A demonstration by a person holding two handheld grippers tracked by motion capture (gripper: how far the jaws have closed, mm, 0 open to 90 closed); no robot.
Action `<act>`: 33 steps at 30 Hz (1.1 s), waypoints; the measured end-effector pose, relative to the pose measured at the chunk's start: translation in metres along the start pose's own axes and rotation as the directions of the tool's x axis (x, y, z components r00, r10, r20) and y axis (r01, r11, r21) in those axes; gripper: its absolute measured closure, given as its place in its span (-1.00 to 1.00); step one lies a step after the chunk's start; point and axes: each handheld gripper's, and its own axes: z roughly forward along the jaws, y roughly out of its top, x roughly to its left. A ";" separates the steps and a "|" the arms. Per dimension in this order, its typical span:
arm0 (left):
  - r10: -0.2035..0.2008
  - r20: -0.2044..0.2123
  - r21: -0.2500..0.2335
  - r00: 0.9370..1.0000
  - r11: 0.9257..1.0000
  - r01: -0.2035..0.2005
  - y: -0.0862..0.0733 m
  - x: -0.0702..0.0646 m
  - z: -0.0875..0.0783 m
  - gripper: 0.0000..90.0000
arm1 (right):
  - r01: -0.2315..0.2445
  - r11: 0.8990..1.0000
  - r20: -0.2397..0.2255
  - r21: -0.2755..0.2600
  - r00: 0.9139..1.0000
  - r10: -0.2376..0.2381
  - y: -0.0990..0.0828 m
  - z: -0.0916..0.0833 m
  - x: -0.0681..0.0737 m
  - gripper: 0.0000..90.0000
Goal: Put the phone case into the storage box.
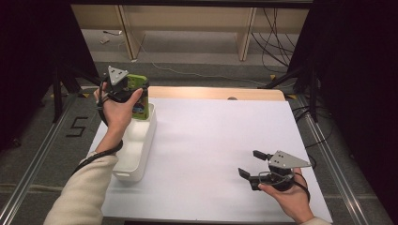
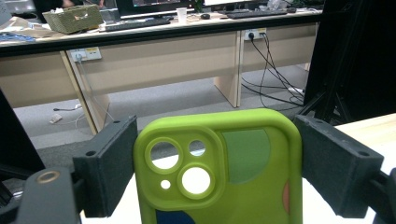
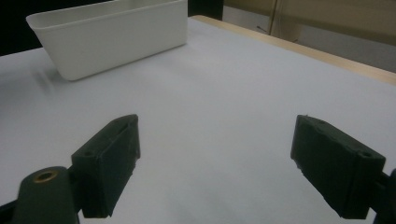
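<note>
A lime-green phone case [image 1: 141, 97] with camera cut-outs is held upright over the far end of a long white bin [image 1: 141, 149]. My left gripper [image 1: 136, 90] is shut on it. In the left gripper view both black jaws press the sides of the phone case [image 2: 243, 154], so the left gripper [image 2: 217, 161] grips it across its width, and the case's lower part is cut off by the frame. My right gripper [image 1: 249, 163] rests low at the front right of the white table, open and with nothing in it. In its own view the right gripper [image 3: 215, 156] faces the white bin [image 3: 107, 39] across the bare sheet.
The white table sheet [image 1: 211, 136] ends in a wooden strip [image 1: 216, 93] at the back. Dark stands and cables [image 1: 277, 42] flank the table, with wooden desk legs [image 2: 88, 102] beyond. Metal rails [image 1: 328, 154] run along both sides.
</note>
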 end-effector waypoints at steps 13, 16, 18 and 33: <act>-0.003 0.002 0.009 1.000 1.000 0.003 -0.001 0.001 0.007 -0.65 | 0.000 1.000 -0.001 -0.002 1.000 0.000 0.000 0.000 0.000 -0.63; -0.001 0.003 0.013 1.000 1.000 0.000 -0.001 0.001 0.009 -0.65 | -0.001 1.000 -0.001 -0.001 1.000 0.001 0.000 0.000 0.000 -0.63; 0.004 0.002 0.015 1.000 1.000 -0.004 -0.002 0.002 0.010 -0.65 | 0.000 1.000 -0.001 -0.001 1.000 0.000 0.000 0.000 0.000 -0.63; -0.002 -0.004 0.026 1.000 1.000 0.002 -0.004 0.004 0.016 -0.65 | 0.001 1.000 -0.001 -0.001 1.000 -0.001 0.000 0.000 0.000 -0.63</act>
